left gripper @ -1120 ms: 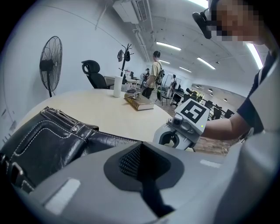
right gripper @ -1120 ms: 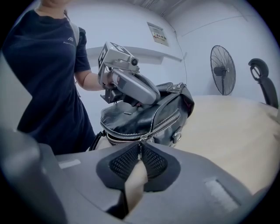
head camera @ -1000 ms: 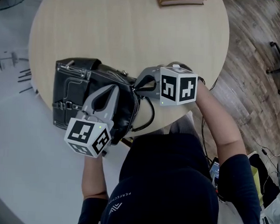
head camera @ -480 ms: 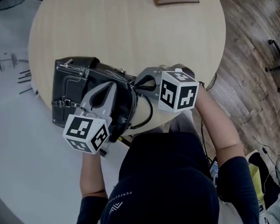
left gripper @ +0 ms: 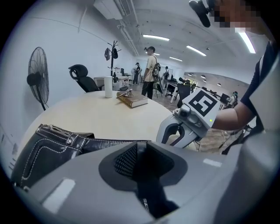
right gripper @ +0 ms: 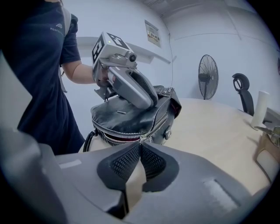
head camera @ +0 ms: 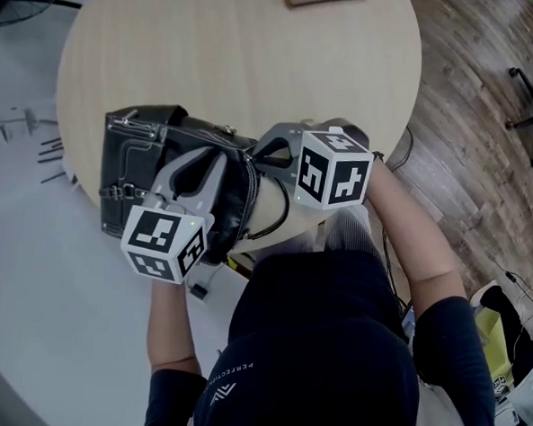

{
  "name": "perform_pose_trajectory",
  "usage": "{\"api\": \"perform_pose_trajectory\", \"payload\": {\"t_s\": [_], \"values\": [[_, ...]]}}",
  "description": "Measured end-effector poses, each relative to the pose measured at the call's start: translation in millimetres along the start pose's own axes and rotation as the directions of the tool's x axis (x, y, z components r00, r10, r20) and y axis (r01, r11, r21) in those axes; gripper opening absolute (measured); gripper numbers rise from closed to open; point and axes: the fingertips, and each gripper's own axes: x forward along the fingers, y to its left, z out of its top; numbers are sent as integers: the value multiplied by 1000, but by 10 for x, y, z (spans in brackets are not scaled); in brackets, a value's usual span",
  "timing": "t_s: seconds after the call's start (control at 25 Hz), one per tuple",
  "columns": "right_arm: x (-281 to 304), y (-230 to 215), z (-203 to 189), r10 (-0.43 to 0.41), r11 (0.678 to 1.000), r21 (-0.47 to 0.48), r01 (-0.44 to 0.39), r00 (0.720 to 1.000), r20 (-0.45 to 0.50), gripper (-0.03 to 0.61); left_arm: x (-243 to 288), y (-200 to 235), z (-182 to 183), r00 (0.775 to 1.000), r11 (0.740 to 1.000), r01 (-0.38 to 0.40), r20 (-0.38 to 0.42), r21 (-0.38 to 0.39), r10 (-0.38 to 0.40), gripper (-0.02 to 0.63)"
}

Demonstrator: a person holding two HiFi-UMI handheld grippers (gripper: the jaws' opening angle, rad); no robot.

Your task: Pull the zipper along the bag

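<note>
Bag of black leather sits on the table, just ahead of the right gripper and under the left gripper. The left fingers are closed narrow on a fold of the bag's top leather, which fills the gap between them and pins the body down. The right fingers are pressed together at their tips. The zipper pull sits right at those tips, apparently pinched there. Beyond and to the right of the tips the zipper runs closed. To their left the teeth gape over a reddish lining.

The leather looks soft and slack. It creases under the left fingers and would likely bunch or drag if tugged without a counter-hold. The bag seems light enough to slide on the smooth table. The pull is small, metal and probably slippery, so its tab needs a firm pinch, drawn along the line of teeth. The 2nd hold belongs on the leather close beside the track, to hold the teeth taut.
</note>
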Motion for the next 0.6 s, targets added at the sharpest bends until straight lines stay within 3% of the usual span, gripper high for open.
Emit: {"api": "perform_pose_trajectory", "payload": {"t_s": [0.2,0.6], "values": [[-12,3,2,-19,1000,-3,19,1000,-13,11,25,-77,-17,998,991,7,-64,132,2,114],[-79,-58,-5,-50,999,-2,50,998,-43,11,63,-76,-27,995,991,16,-95,135,-3,121]]}}
